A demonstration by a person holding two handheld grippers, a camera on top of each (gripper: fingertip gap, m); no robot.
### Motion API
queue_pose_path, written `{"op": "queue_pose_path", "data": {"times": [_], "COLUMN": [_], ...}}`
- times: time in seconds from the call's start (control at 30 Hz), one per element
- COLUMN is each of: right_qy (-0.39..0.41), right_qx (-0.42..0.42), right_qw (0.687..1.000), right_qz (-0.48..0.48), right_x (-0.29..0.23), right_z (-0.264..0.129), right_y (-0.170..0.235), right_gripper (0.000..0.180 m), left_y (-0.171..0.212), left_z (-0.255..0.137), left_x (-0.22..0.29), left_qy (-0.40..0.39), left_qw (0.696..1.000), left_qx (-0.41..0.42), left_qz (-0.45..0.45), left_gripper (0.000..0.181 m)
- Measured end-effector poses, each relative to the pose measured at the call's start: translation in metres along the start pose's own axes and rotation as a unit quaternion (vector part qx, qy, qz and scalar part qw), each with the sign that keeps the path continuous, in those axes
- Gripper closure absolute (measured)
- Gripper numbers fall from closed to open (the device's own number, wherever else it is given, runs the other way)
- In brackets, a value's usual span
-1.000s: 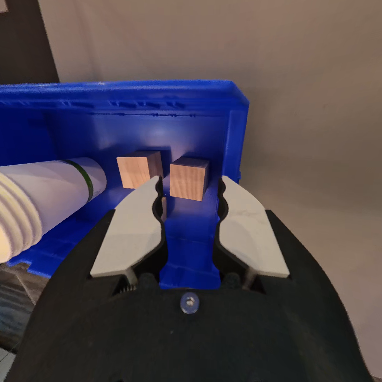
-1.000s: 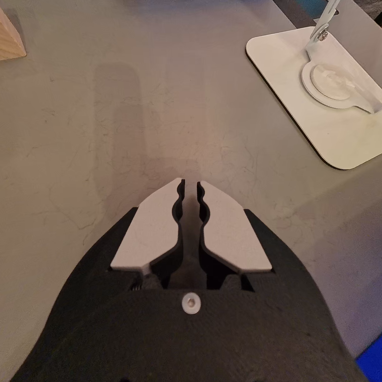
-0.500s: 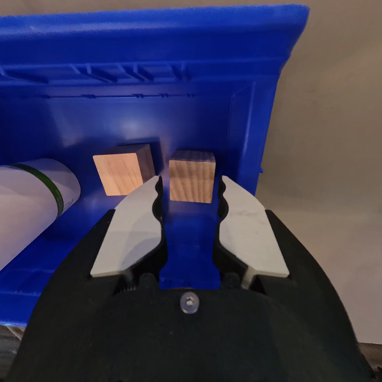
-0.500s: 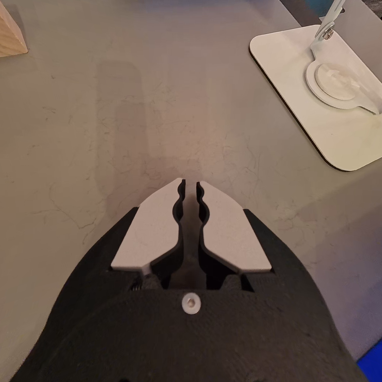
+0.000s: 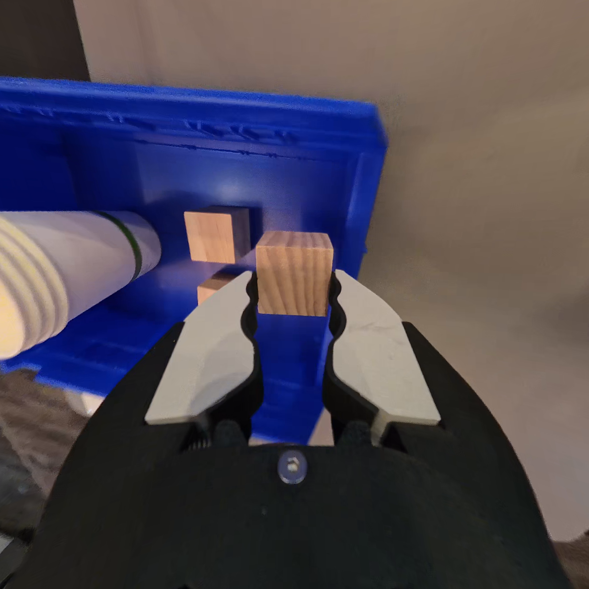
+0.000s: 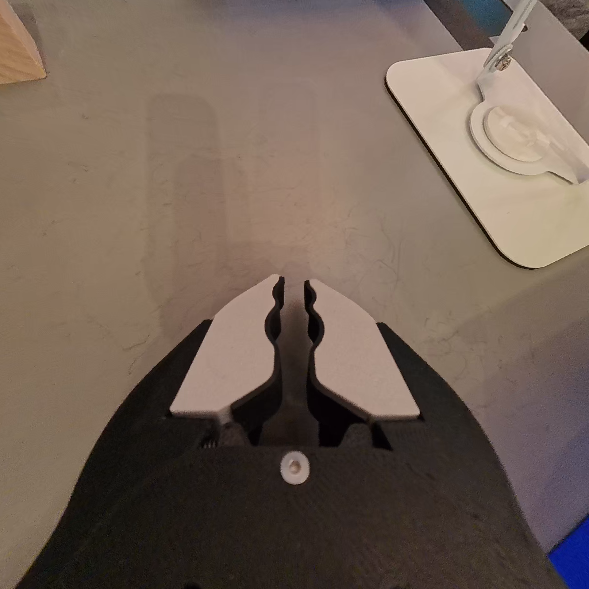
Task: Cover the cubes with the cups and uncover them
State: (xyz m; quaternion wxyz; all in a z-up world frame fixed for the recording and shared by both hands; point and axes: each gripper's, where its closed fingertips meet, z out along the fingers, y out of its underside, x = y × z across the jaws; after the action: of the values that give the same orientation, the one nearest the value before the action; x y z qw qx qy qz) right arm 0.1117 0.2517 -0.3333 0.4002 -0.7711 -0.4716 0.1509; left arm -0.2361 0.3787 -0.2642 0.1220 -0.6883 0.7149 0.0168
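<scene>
- A wooden cube (image 5: 294, 276) sits between the tips of the left hand-held gripper (image 5: 293, 280), touching both fingers (image 5: 223, 325); the jaws are closed onto it, about a cube's width apart.
- The gripped cube is above the right part of a blue bin (image 5: 366, 197).
- In the bin, a second cube (image 5: 212, 237) lies farther off and to the left, apart from the gripped one; a third cube (image 5: 208, 287) shows partly behind the left finger.
- White cups (image 5: 73, 267) with a green band lie on their side at the left of the bin, stacked by the look of the ridged rims, base pointing toward the second cube.
- The right hand-held gripper (image 6: 293, 283) hangs over the grey counter (image 6: 223, 159), holding nothing, jaws nearly closed with a narrow gap.
- Another cube (image 6: 16, 54) rests on the counter at the far left, well apart from that gripper.
- A white stand base (image 6: 478, 159) lies at the far right.
</scene>
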Motion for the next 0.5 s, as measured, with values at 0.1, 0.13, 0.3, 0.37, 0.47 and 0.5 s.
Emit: {"op": "queue_pose_path", "data": {"times": [0.1, 0.13, 0.3, 0.37, 0.47, 0.5], "right_qy": [-0.002, -0.003, -0.009, -0.01, -0.012, -0.012], "right_qx": [-0.002, -0.002, 0.001, -0.001, -0.002, -0.002], "right_qw": [1.0, 1.0, 1.0, 1.0, 1.0, 1.0], "right_qz": [-0.011, -0.014, -0.016, -0.018, -0.021, -0.021], "right_x": [-0.003, -0.004, -0.007, -0.008, -0.008, -0.008], "right_z": [-0.002, -0.002, -0.007, -0.009, -0.011, -0.012], "right_y": [0.002, 0.003, 0.005, 0.007, 0.01, 0.01], "right_gripper": [0.167, 0.167, 0.167, 0.167, 0.167, 0.167], "left_y": [-0.022, -0.032, -0.102, -0.131, -0.168, -0.178], "left_z": [-0.034, -0.043, -0.052, -0.043, -0.027, -0.021], "left_x": [0.025, 0.037, 0.104, 0.133, 0.166, 0.175], "left_qy": [-0.032, -0.038, -0.034, -0.015, 0.008, 0.016], "left_qw": [0.999, 0.999, 0.998, 0.997, 0.996, 0.995], "left_qx": [-0.001, 0.005, 0.051, 0.07, 0.086, 0.091], "left_qz": [0.01, 0.014, 0.035, 0.037, 0.03, 0.028], "left_gripper": [0.138, 0.138, 0.138, 0.139, 0.139, 0.139]}}
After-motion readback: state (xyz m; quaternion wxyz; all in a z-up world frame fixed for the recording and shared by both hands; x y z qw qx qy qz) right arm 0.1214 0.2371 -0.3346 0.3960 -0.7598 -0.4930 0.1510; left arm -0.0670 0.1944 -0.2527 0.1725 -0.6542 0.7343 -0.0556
